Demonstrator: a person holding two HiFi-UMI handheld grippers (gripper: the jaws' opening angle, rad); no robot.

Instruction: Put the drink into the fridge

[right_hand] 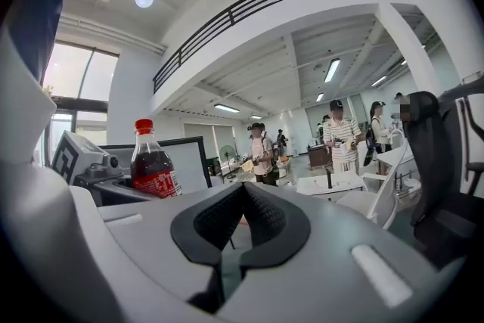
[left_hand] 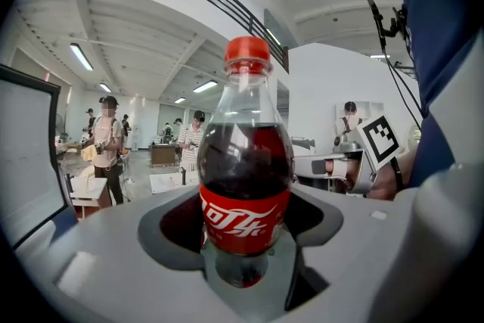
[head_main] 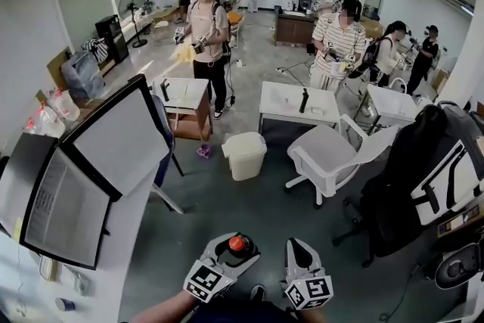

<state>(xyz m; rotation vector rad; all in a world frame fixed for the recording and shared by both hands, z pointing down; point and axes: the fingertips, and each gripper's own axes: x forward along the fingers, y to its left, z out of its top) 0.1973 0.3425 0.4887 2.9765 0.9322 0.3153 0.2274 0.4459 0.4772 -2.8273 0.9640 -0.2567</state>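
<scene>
A cola bottle with a red cap and red label stands upright between the jaws of my left gripper, which is shut on its lower body. In the head view only its red cap shows, above the left gripper at the bottom edge. My right gripper is just to the right of it and holds nothing. In the right gripper view the right gripper's dark pads meet at the tips, and the bottle stands off to the left. No fridge shows in any view.
Two dark-framed monitors lean at the left. Ahead on the grey floor stand a cream bin, a white office chair and small white desks. A black chair with a bag fills the right. Several people stand further back.
</scene>
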